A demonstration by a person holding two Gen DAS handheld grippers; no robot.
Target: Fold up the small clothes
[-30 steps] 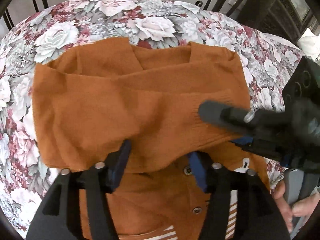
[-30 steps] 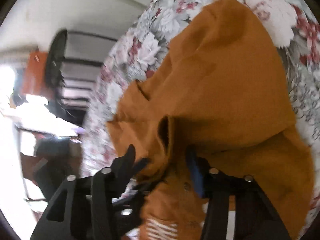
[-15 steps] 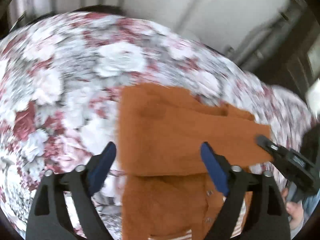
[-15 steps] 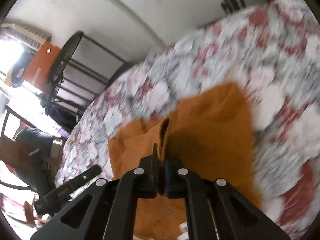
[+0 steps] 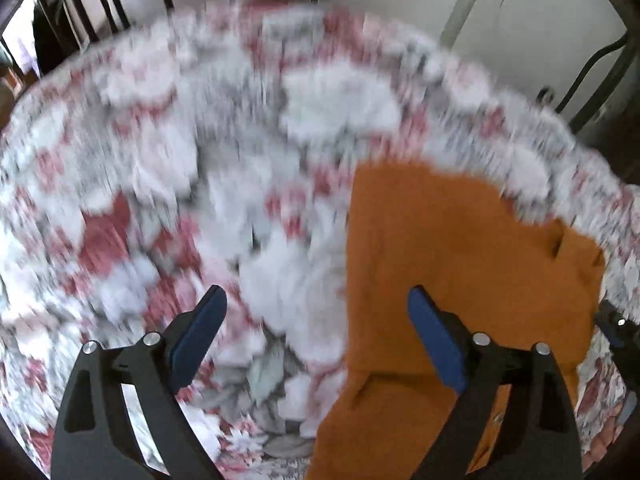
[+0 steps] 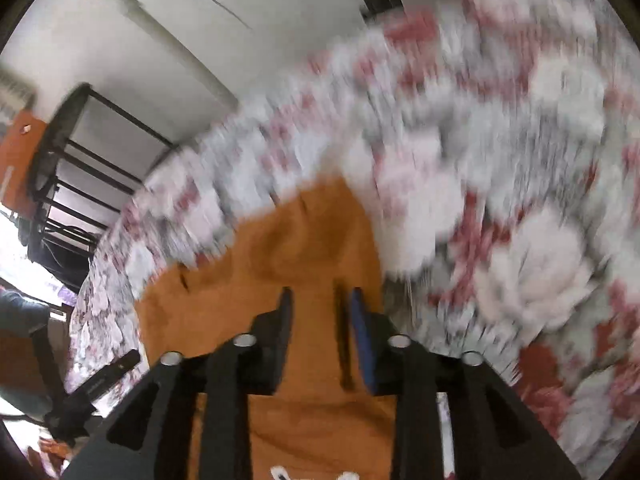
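Observation:
An orange knit garment lies folded on the floral tablecloth, right of centre in the left wrist view. My left gripper hangs above the cloth's left edge. Its jaws are opening wide and nothing is between them; the right fingertip is over the garment. In the right wrist view the garment lies under my right gripper. Its jaws are opening, a narrow gap apart, and a dark crease of fabric runs beside the blue pad without being pinched. The view is blurred by motion.
The round table's far edge curves close behind the garment. Black metal chair frames and a white wall stand beyond it. A person in dark clothes is at the left of the right wrist view, with the left gripper's finger there too.
My left gripper has slid left off the garment and spread wider. My right gripper, shut on an upright fold of orange cloth half a second ago, has let it go and its jaws stand apart.

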